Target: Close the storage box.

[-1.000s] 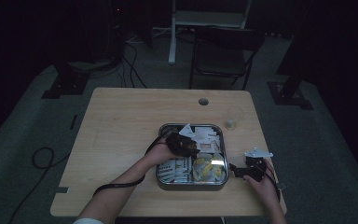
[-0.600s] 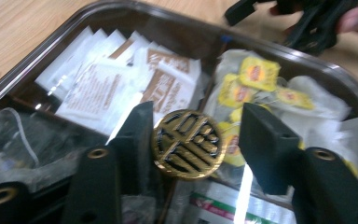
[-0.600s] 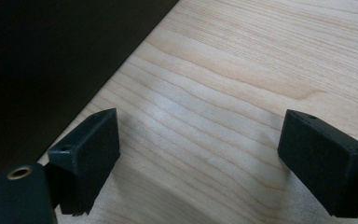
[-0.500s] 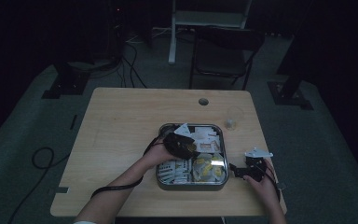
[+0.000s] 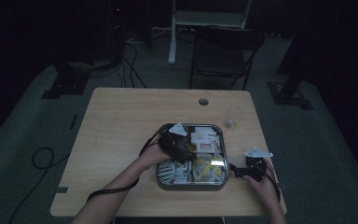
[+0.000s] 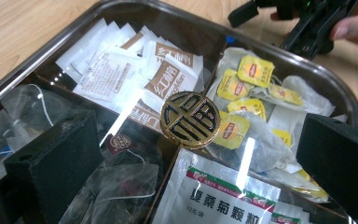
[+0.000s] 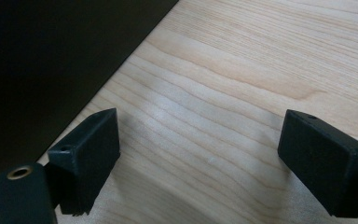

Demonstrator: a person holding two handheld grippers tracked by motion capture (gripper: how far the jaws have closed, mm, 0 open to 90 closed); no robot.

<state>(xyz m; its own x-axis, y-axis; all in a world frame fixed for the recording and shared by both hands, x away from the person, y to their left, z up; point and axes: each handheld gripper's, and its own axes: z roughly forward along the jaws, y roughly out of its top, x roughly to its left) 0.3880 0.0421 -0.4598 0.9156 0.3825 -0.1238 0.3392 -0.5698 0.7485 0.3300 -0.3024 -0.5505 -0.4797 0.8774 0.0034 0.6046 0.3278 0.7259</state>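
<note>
near edge of the wooden table (image 5: 121,140): two forearms come in from the bottom of the high view. the left hand (image 5: 154,155) holds the left gripper (image 5: 177,144) over the near-left part of a metal tray (image 5: 192,183). the right hand (image 5: 261,184) holds the right gripper (image 5: 249,169) low over bare wood, just beside the tray's right wall and apart from it.

left gripper view: the jaws stand wide apart, one black block at each lower corner, nothing between them. they hang above the tray contents. below the left jaw lie clear tea bags with dark contents (image 6: 121,182). at bottom centre is a white sachet with a green and red band (image 6: 219,196). between the jaws, a little farther in, a round black-and-gold knob (image 6: 190,119) stands where the tray's dividers meet. beyond it on the left are white and brown sachets (image 6: 135,74); on the right, tea bags with yellow tags (image 6: 247,88). the tray rim (image 6: 279,56) curves behind them, and past it the right gripper (image 6: 307,23) and fingers (image 6: 354,25) sit over the table.

right gripper view: the jaws are wide, empty, just above the wood grain (image 7: 242,84). the tray's dark wall (image 7: 51,60) runs along the left side.

farther on the table, high view: a small clear cup (image 5: 234,116) stands beyond the tray's far-right corner, and a round hole (image 5: 203,101) lies near the far edge. beyond the table, a dark chair (image 5: 223,56) and floor cables (image 5: 130,56).
</note>
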